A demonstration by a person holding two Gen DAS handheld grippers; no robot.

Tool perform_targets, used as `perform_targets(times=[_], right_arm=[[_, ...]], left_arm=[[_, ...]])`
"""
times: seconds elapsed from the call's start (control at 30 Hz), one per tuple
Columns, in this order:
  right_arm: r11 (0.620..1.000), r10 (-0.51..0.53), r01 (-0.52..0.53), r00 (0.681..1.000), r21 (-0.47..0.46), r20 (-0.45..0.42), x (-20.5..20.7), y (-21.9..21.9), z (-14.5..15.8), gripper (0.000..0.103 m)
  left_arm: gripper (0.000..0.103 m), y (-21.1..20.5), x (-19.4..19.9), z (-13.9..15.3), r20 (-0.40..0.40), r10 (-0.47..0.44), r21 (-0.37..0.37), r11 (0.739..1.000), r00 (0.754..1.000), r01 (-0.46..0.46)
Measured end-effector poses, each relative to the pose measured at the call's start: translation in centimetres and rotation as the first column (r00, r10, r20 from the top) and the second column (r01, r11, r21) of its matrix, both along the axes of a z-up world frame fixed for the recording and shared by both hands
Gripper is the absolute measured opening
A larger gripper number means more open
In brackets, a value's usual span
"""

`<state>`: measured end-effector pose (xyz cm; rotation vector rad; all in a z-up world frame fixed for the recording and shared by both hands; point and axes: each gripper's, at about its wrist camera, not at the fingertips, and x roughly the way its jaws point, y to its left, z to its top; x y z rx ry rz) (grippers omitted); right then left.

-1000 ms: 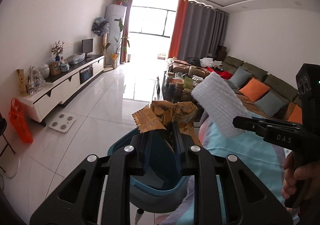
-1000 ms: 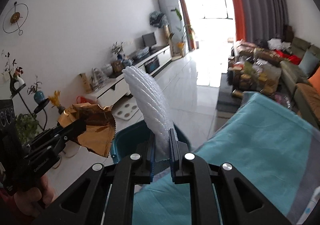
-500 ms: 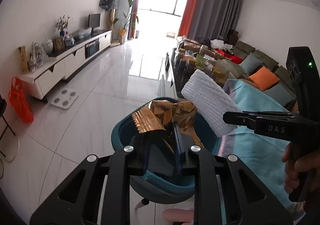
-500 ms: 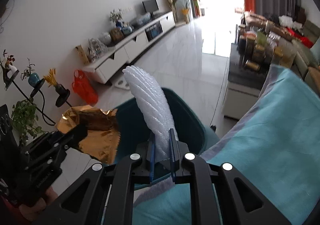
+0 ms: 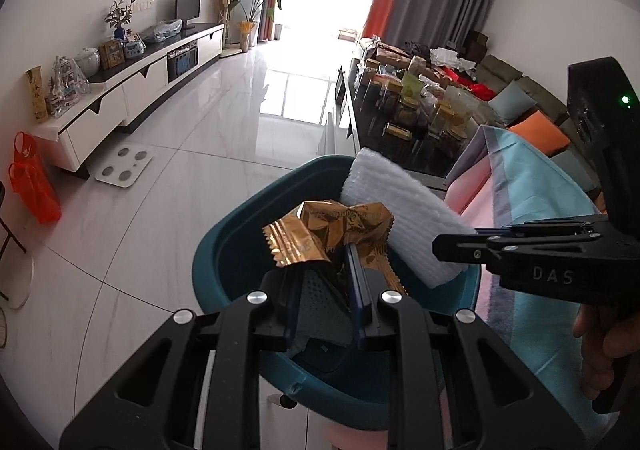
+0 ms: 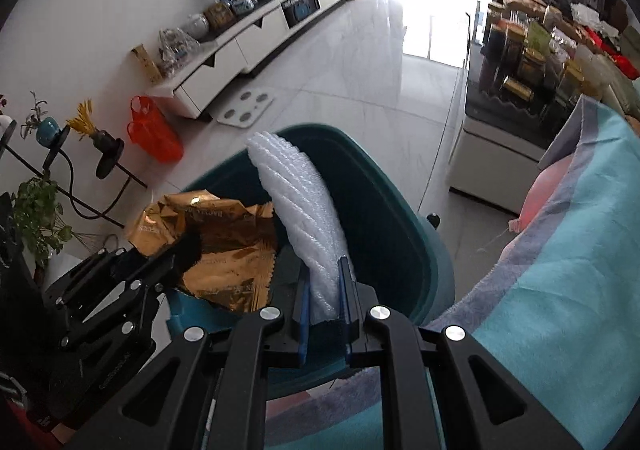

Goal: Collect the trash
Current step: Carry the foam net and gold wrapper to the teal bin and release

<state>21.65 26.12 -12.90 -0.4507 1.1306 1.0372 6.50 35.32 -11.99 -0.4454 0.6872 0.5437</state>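
Left wrist view: left gripper point(image 5: 324, 270) clamped on a crumpled gold wrapper point(image 5: 332, 230), held over the open mouth of the teal bin point(image 5: 224, 250); right gripper point(image 5: 452, 246) comes in from the right, pinching a white foam sheet point(image 5: 400, 210) just beside the wrapper, also over the bin. Right wrist view: right gripper point(image 6: 324, 282) closed on the foam sheet point(image 6: 300, 210), which stands upright above the bin point(image 6: 384, 218); left gripper point(image 6: 176, 250) at lower left holds the wrapper point(image 6: 216, 246) over the bin's near rim, teal cloth point(image 6: 560, 270) to the right.

"DAS" on right tongs point(image 5: 454, 246), wrapper point(image 6: 224, 246) print unreadable
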Motion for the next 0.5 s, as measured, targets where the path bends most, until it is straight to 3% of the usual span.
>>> perform_targets(times=[0.3,0.5], right_arm=[[1.0,0.01,-0.01,1.0,-0.029,-0.021,0.4,0.9,-1.0,0.012],[1.0,0.003,-0.003,1.0,-0.023,-0.015,0.4,1.1,-0.8,0.021]], left_arm=[[0.022,0.4,1.6,-1.6,-0.029,-0.016,-0.006,1.0,0.999,0.016],[0.029,0.5,2.1,-1.8,-0.046,-0.012,0.013,1.0,0.999,0.012]])
